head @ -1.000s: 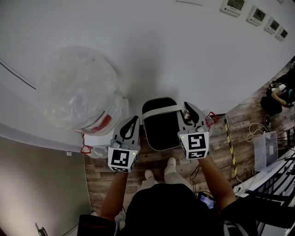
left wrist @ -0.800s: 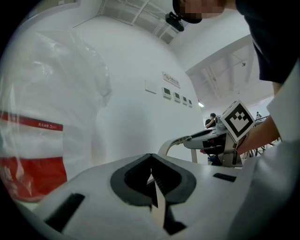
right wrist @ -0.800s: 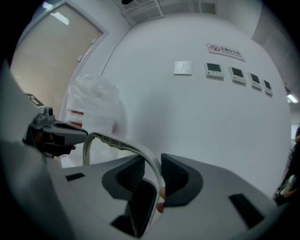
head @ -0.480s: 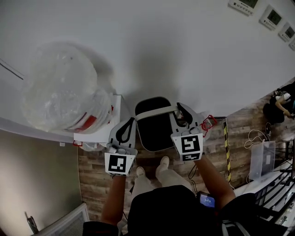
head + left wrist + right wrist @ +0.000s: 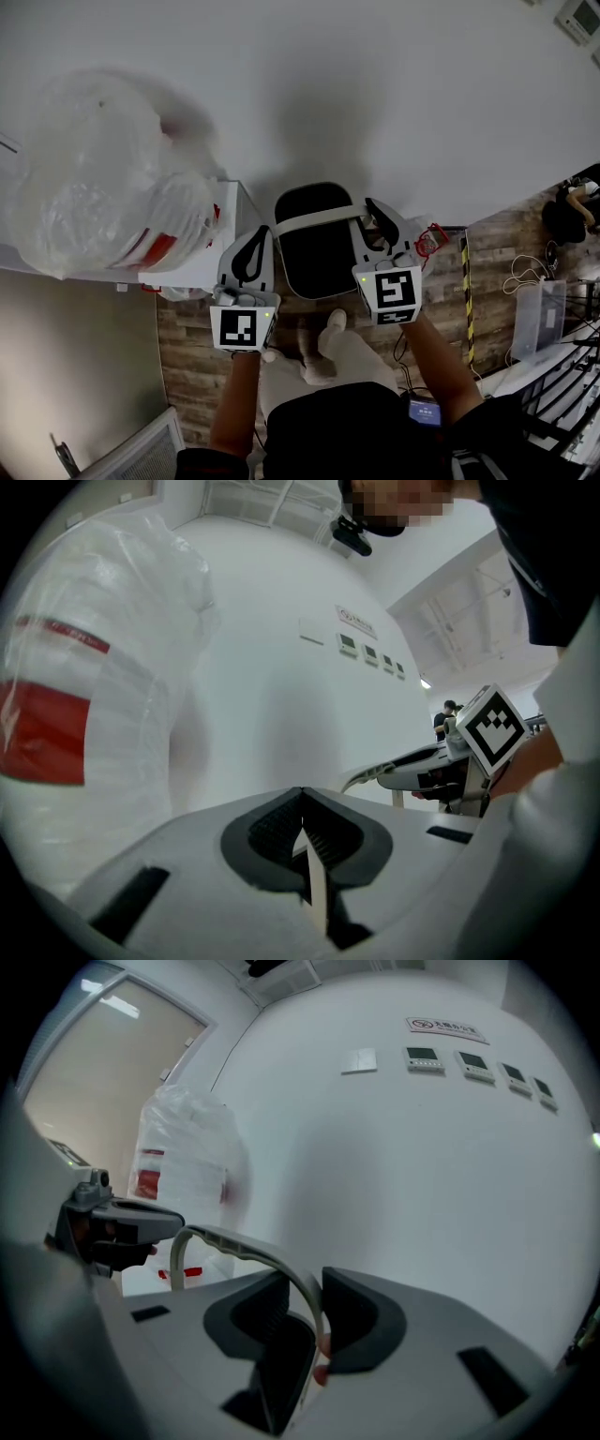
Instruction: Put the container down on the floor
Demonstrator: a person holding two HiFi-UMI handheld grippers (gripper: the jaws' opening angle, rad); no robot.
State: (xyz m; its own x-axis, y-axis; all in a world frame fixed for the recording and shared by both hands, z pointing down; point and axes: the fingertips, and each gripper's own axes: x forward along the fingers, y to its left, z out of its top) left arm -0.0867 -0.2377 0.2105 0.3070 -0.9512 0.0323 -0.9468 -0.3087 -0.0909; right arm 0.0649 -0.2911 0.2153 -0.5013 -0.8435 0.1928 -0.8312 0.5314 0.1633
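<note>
My right claw (image 5: 376, 223) is clamped on the pale grey arched handle (image 5: 315, 218) of the black rounded plastic container (image 5: 314, 255). The container is low against the white wall (image 5: 394, 94), over the brown wood-plank floor (image 5: 195, 358); I cannot tell whether it touches the floor. My left claw (image 5: 255, 246), pressed closed on nothing, is just left of the container.
</note>
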